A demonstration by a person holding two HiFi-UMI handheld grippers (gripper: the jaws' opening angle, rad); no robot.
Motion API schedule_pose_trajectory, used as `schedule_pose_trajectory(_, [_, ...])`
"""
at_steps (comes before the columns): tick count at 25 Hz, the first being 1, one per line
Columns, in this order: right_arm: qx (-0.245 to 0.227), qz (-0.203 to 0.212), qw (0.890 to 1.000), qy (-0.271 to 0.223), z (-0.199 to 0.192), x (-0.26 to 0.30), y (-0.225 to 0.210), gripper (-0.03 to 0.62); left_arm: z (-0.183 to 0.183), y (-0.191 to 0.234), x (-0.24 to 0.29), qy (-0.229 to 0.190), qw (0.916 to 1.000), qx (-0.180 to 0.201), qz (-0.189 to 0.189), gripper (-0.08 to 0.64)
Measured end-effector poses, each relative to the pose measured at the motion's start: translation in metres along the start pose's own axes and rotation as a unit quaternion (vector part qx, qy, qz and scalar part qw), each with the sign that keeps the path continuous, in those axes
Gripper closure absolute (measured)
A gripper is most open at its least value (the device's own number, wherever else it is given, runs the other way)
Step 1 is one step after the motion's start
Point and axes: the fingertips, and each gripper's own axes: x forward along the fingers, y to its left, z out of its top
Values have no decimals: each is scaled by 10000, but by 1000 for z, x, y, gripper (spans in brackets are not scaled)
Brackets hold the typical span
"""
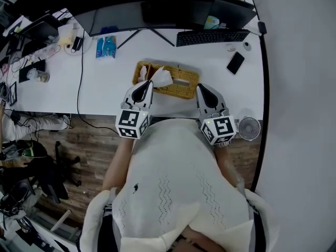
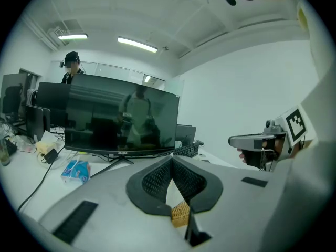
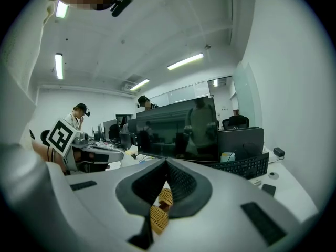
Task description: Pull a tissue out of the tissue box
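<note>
Left gripper (image 1: 145, 86) (image 2: 171, 161) jaws pinched together, nothing clamped, tip at the front left edge of the wicker tissue box (image 1: 181, 86). Right gripper (image 1: 202, 88) (image 3: 166, 164) jaws also together, empty, at the box's front right corner. Tissue (image 1: 161, 76) sticks up from the box top, just right of the left gripper's tip. Box sits on the white desk (image 1: 105, 88), keyboard (image 1: 212, 37) behind it, phone (image 1: 235, 63) to its back right.

Head view looks down on tissue box (image 1: 181, 84); gripper views face monitor (image 2: 123, 117).
</note>
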Motion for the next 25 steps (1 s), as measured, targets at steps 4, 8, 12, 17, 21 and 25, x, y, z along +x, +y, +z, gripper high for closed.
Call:
schedule_pose_trajectory(4, [-20, 66, 10000, -1, 0, 1, 2, 591, 9, 0, -2, -134, 9999, 25, 2, 548])
schedule_pose_trajectory(8, [-83, 134, 9999, -19, 3, 1, 6, 591, 15, 0, -5, -257, 9996, -72, 0, 548])
schedule_pose_trajectory(12, [-108, 174, 9998, -63, 9, -2, 6, 591, 25, -2, -7, -407, 9991, -113, 9, 548])
schedule_pose_trajectory(17, [-184, 267, 9993, -169, 22, -4, 9, 591, 40, 1, -9, -544, 9984, -104, 88, 548])
schedule_pose_trajectory(21, [-346, 259, 9987, -254, 35, -4, 8, 591, 54, 3, -13, -700, 9974, -117, 154, 548])
schedule_pose_trajectory(25, [-387, 287, 9983, -318, 45, -3, 9, 591, 63, 6, -16, -807, 9963, -154, 240, 548])
